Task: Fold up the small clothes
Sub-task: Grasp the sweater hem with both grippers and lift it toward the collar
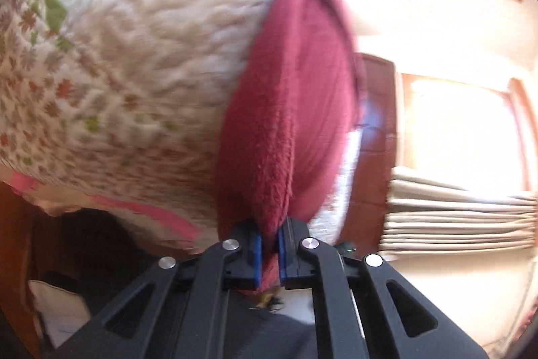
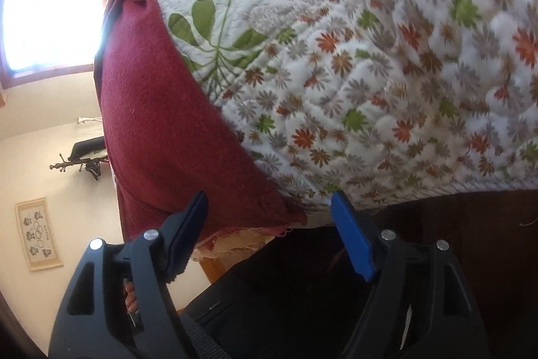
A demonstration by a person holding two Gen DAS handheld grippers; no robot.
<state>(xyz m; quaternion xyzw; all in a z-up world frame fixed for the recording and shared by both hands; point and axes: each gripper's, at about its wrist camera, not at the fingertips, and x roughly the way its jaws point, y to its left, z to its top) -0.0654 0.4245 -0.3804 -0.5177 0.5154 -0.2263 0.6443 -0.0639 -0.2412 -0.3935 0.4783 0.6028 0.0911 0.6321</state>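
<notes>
A dark red fleece garment hangs lifted off the floral quilt, doubled into two layers. My left gripper is shut on its near edge, the cloth pinched between the blue pads. In the right wrist view the same red garment stretches from the upper left down to a corner near the quilt's edge. My right gripper stands open, its blue pads wide apart, with the garment's lower corner just ahead of the gap and not gripped.
The quilted bed cover fills most of both views. A bright window with a wooden frame and pleated curtains lies beyond the bed. A framed picture and a wall hook rack are on the cream wall. Dark clothing sits below my right gripper.
</notes>
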